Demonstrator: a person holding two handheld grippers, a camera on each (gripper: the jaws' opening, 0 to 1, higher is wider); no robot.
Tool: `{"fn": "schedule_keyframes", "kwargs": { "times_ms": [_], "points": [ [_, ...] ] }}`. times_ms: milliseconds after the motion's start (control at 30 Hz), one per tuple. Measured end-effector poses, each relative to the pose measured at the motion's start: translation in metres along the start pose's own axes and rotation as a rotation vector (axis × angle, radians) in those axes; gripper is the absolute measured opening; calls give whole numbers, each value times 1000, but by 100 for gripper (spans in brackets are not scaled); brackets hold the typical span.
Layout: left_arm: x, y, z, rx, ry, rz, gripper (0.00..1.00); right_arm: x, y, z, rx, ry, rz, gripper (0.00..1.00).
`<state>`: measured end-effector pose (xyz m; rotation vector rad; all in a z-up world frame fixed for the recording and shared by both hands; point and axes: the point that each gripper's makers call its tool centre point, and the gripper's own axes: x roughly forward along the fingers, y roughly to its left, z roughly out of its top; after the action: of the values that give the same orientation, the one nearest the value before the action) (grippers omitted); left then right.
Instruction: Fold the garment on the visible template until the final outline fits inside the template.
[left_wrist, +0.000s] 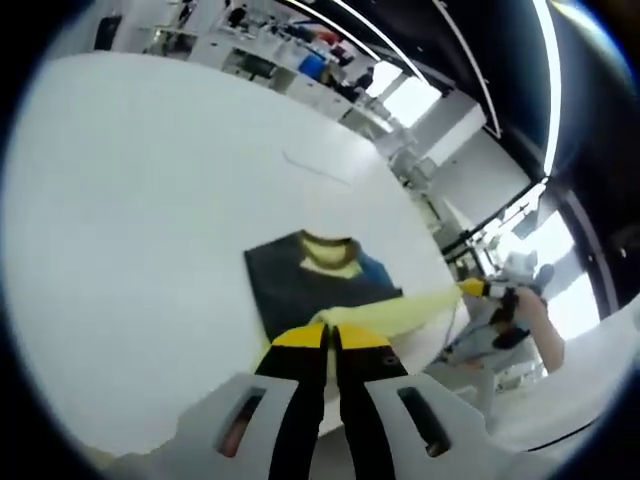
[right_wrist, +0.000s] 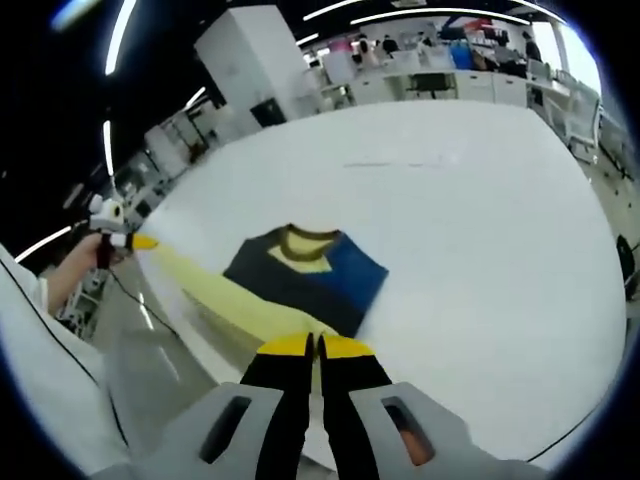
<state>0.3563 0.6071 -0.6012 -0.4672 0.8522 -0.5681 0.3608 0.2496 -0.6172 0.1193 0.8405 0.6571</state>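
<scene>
Broad white tabletop (left_wrist: 140, 200) (right_wrist: 480, 230), bare over most of its surface, with a cluttered room of desks and shelving (right_wrist: 430, 60) beyond its far edge. Near the tabletop's near edge, a garment (left_wrist: 310, 285) (right_wrist: 310, 270): dark navy body with a blue panel on one side and a pale yellow collar, lying flat. Pale yellow sleeve (left_wrist: 400, 312) (right_wrist: 225, 295) pulled out from the body into a taut band, running past the table edge. Left gripper (left_wrist: 328, 338) with yellow-tipped black jaws pressed together, pinching one end of the yellow sleeve just at the garment's near side; also seen in the right gripper view, off past the table edge (right_wrist: 130, 240), held in a hand (right_wrist: 75, 270). Right gripper (right_wrist: 316, 345) likewise closed tight on the sleeve's other end; seen in the left gripper view past the table edge (left_wrist: 480, 289), gripped by a hand (left_wrist: 530, 315). Template outline under the garment not discernible.
</scene>
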Motion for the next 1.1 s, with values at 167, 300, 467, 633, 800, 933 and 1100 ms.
{"fn": "schedule_keyframes", "kwargs": {
  "times_ms": [167, 300, 467, 633, 800, 933, 1100],
  "points": [
    [8, 5, 14, 8, -7, 2, 0, 7, -6, 8, 4, -5, -2, 3],
    [14, 15, 25, 15, -10, 5, 0, 11, -10, 14, 4, -9, -6, 3],
    [21, 19, 34, 23, -13, 8, 0, 15, -15, 20, 5, -16, -9, 3],
    [29, 26, 42, 27, -13, 11, 0, 19, -20, 25, 12, -23, -7, 3],
    [37, 34, 49, 29, -11, 17, 0, 23, -24, 30, 13, -21, -8, 3],
    [41, 38, 52, 31, -11, 23, 0, 29, -27, 34, 10, -19, -11, 3],
    [46, 45, 51, 24, -2, 29, 0, 36, -30, 34, 14, -8, -12, 3]
  ]
}}
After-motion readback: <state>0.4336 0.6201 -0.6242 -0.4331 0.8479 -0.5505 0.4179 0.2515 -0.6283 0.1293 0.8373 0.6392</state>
